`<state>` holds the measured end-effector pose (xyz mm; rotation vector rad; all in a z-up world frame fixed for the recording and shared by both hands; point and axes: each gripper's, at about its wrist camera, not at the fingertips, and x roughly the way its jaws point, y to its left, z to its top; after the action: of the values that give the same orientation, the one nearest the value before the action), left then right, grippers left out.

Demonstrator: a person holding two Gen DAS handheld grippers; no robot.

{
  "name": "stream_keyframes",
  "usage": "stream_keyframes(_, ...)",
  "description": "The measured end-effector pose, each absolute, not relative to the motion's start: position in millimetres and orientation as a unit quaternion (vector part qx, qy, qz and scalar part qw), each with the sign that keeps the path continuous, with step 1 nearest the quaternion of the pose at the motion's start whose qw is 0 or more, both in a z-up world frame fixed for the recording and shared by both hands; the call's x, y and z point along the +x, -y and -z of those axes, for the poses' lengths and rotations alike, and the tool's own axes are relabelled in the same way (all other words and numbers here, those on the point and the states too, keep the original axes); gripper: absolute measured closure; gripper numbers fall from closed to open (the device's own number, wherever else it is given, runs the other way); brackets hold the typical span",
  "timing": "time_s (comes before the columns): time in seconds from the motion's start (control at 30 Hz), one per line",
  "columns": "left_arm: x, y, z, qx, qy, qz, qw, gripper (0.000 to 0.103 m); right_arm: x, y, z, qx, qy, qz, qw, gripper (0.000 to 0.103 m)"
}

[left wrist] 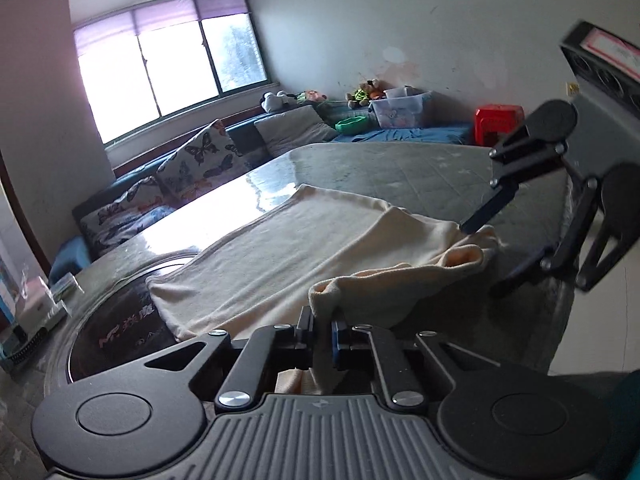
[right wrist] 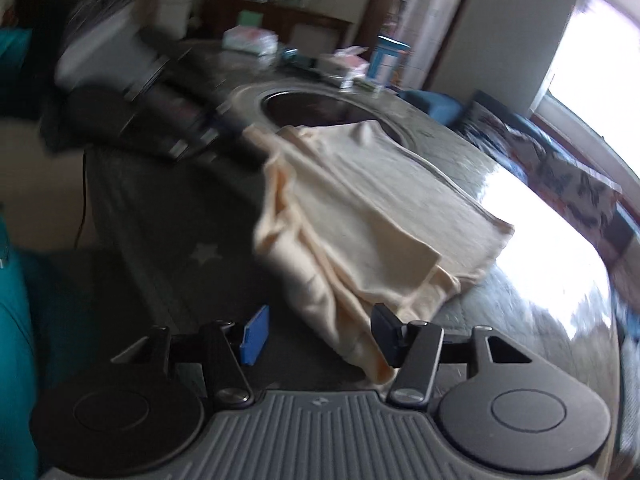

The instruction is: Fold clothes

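A cream garment (left wrist: 280,248) lies spread on the grey table (left wrist: 400,168), with its near edge bunched and lifted. My left gripper (left wrist: 322,338) is shut on a fold of that near edge. My right gripper (left wrist: 486,252) shows at the right of the left wrist view, jaws apart, one fingertip touching the far bunched corner. In the right wrist view the garment (right wrist: 372,208) drapes over the table edge, and my right gripper (right wrist: 316,338) is open with the cloth's hanging end beside its right finger. The left gripper (right wrist: 256,152) appears there blurred, holding the cloth's far corner.
A round dark inset (left wrist: 120,328) sits in the table (right wrist: 540,280) under the garment's left end. Boxes and small items (right wrist: 360,64) crowd the table's far end. A sofa with butterfly cushions (left wrist: 192,160) runs along the window side. A red stool (left wrist: 498,122) stands beyond.
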<state>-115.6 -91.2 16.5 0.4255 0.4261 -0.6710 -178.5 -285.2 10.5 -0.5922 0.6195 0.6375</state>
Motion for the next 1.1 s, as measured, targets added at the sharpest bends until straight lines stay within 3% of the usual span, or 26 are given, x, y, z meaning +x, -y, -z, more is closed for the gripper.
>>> stream_keyframes(0.17, -111.1, 91.4, -16.1, 0.203, -0.213, 0.326, 0.898, 0.094, -160.0, 275.0, -7.1, -0.268, -0.262, -0.309, 0.874, 0.052)
stream_keyframes(0.3, -120.5, 87.2, -13.5, 0.209, -0.210, 0.328, 0.897, 0.090, -139.5, 274.4, -8.7, -0.226, -0.292, -0.315, 0.874, 0.084)
stream_keyframes(0.37, -128.7, 85.2, -10.1, 0.220, -0.205, 0.325, 0.897, 0.081, -131.0, 278.2, -12.0, -0.194, -0.310, -0.320, 0.874, 0.087)
stream_keyframes(0.47, -139.5, 83.6, -0.4, 0.249, -0.201, 0.317, 0.893, 0.074, -127.3, 283.7, -18.7, -0.166, -0.313, -0.317, 0.880, 0.089)
stream_keyframes(0.63, -146.7, 79.2, 13.3, 0.287, -0.187, 0.290, 0.893, 0.074, -126.6, 286.9, -25.9, -0.146, -0.307, -0.309, 0.888, 0.090)
stream_keyframes(0.7, -147.0, 79.0, 15.3, 0.293, -0.186, 0.291, 0.891, 0.078, -127.9, 286.2, -26.3, -0.144, -0.305, -0.305, 0.891, 0.090)
stream_keyframes(0.8, -150.5, 77.9, 14.9, 0.301, -0.178, 0.293, 0.890, 0.091, -131.0, 285.5, -28.1, -0.141, -0.300, -0.300, 0.894, 0.091)
stream_keyframes(1.1, -182.9, 55.7, -18.1, 0.264, -0.170, 0.307, 0.899, 0.094, -159.2, 286.4, -50.7, -0.145, -0.268, -0.317, 0.898, 0.092)
